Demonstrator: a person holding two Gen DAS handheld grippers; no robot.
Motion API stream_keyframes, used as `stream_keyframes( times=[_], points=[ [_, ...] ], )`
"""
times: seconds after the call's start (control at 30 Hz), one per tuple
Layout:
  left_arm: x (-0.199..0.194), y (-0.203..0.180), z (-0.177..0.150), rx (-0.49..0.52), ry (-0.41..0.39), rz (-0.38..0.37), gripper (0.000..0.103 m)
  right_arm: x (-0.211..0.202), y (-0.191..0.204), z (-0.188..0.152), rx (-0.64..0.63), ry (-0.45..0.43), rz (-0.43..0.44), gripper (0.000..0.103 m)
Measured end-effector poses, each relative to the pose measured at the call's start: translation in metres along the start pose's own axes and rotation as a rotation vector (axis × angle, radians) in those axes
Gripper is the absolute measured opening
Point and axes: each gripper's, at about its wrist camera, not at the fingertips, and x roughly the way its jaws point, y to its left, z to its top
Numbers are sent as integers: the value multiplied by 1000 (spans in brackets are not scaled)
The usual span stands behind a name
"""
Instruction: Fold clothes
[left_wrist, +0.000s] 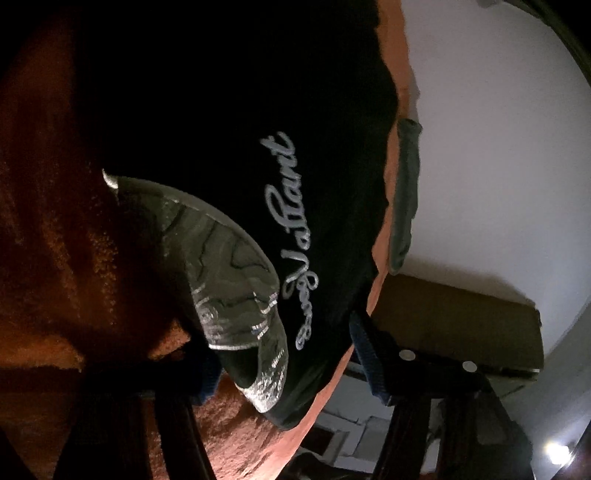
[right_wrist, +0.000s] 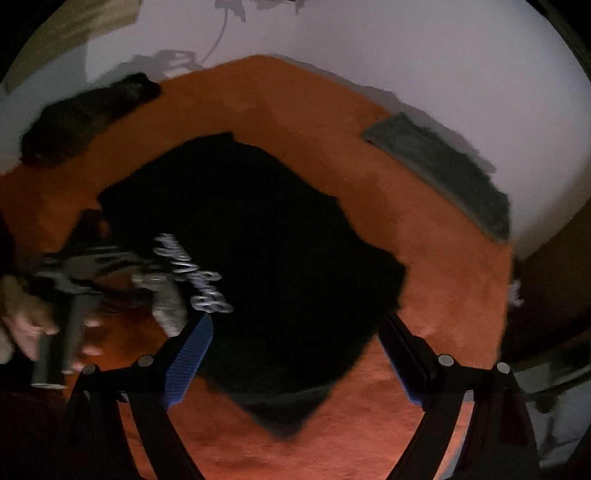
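A black T-shirt (right_wrist: 258, 229) with silver script lettering (left_wrist: 291, 236) lies on an orange blanket (right_wrist: 424, 314). In the left wrist view a turned-over edge of the black T-shirt (left_wrist: 332, 110) shows a grey print (left_wrist: 229, 266). My left gripper (left_wrist: 288, 369) is open, its blue-padded fingers wide apart on either side of that printed edge. My right gripper (right_wrist: 295, 354) is open above the shirt's near corner, with nothing pinched between its pads. The right wrist view shows the left gripper (right_wrist: 96, 266), blurred, at the shirt's lettered side, held by a hand (right_wrist: 26, 321).
A dark crumpled garment (right_wrist: 85, 118) lies at the blanket's far left edge. A grey-green folded cloth (right_wrist: 443, 173) rests at its far right edge, beside a white surface (right_wrist: 369, 44). A brown box-like object (left_wrist: 461, 325) stands past the blanket.
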Motion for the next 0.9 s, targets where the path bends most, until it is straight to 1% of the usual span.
stream_keyframes(
  times=[0.07, 0.1, 0.17, 0.23, 0.27, 0.3, 0.33, 0.37, 0.4, 0.43, 0.47, 0.57, 0.6, 0.63, 0.67, 0.7, 0.73, 0.8, 0.9],
  points=[
    [2, -1, -1, 10, -5, 4, 62, 5, 2, -6, 50, 20, 37, 90],
    [2, -2, -1, 15, -7, 6, 62, 10, 3, -8, 64, 31, 41, 90],
    [4, -4, -1, 33, -10, 18, 61, 16, 4, -6, 60, 46, 38, 90],
    [4, -5, -1, 47, -12, 32, 57, 20, 3, -2, 53, 56, 39, 90],
    [3, -5, 0, 45, -11, 36, 56, 20, 1, 0, 52, 58, 43, 86],
    [2, -5, 1, 41, -8, 41, 49, 20, -4, 6, 60, 62, 54, 70],
    [1, -4, 2, 38, -2, 49, 35, 21, -9, 14, 71, 67, 69, 54],
    [2, -2, 4, 37, 10, 63, 27, 24, -15, 23, 76, 93, 102, 48],
    [3, 0, 6, 34, 23, 81, 11, 29, -18, 32, 47, 118, 133, 39],
    [3, 2, 9, 30, 32, 86, 8, 33, -20, 42, 5, 138, 159, 29],
    [3, 4, 11, 25, 36, 78, 8, 36, -22, 51, -38, 158, 185, 27],
    [-1, 1, 12, 31, 35, 64, 6, 67, -27, 88, -171, 202, 194, 27],
    [-1, 0, 13, 29, 36, 60, 6, 78, -28, 101, -215, 216, 194, 30],
    [-2, 1, 14, 24, 39, 55, 6, 89, -29, 114, -259, 230, 194, 43],
    [-2, 2, 16, 16, 44, 46, 6, 100, -31, 126, -304, 244, 194, 52],
    [-2, 3, 18, 8, 49, 38, 6, 111, -32, 139, -348, 258, 194, 69],
    [-3, 4, 19, 4, 54, 29, 6, 122, -33, 152, -392, 272, 194, 73],
    [-5, 6, 23, 11, 68, 5, 6, 144, -36, 177, -481, 299, 193, 73],
    [-7, 9, 30, 1, 91, -23, 6, 183, -36, 198, -523, 329, 203, 73]
  ],
)
